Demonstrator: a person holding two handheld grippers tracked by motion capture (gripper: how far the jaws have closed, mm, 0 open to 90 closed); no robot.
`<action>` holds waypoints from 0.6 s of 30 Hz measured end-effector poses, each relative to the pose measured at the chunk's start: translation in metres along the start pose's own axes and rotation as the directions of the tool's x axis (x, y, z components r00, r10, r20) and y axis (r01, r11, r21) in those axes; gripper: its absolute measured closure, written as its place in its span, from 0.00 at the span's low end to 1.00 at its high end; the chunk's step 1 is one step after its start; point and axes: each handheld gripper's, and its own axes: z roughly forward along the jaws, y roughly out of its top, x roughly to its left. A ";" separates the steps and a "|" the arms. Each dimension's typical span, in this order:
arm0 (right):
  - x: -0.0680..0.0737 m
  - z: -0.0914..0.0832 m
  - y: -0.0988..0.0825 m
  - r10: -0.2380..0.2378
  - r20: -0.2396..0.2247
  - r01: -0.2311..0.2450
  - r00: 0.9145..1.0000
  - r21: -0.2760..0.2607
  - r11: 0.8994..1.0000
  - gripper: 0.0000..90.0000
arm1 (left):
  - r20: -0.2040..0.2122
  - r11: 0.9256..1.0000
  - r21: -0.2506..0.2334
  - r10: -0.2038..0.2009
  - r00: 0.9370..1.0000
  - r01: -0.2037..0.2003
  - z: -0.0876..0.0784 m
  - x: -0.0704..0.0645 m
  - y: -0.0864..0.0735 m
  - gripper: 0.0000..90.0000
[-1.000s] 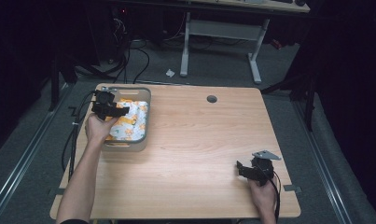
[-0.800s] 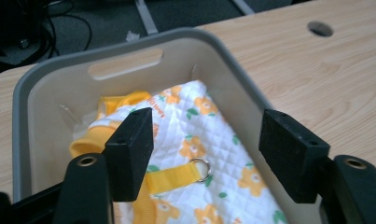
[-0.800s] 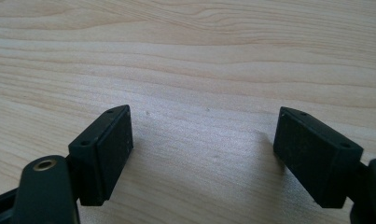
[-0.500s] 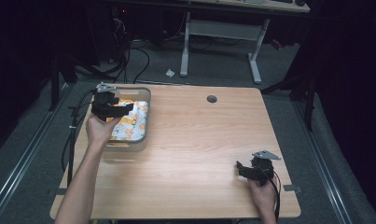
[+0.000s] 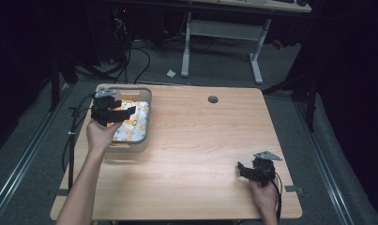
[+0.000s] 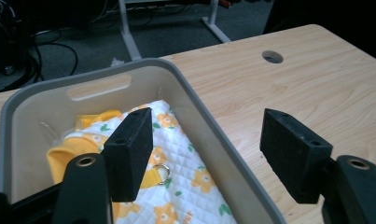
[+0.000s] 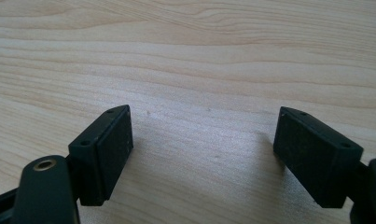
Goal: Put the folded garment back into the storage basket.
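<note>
**Left gripper over the bin**

The left gripper point(image 5: 112, 111) is hovering with its jaws spread and nothing between them, having just closed slightly. The quilted flower-print cloth point(image 6: 185, 163) is lying inside the grey bin point(image 6: 209, 126) at the table point(image 5: 200, 140) edge. The right gripper point(image 7: 202, 154) is resting spread above bare wood

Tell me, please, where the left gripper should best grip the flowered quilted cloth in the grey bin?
Probably the raised fold near the yellow strap of the cloth, coming straight down from above: the bin walls block any sideways approach, and the cloth lies nearly flat.
</note>
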 end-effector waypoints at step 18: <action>0.000 0.000 0.000 0.000 0.000 0.000 1.000 0.000 1.000 0.22 | 0.065 0.999 -0.028 0.034 0.997 -0.032 -0.015 -0.036 -0.007 0.38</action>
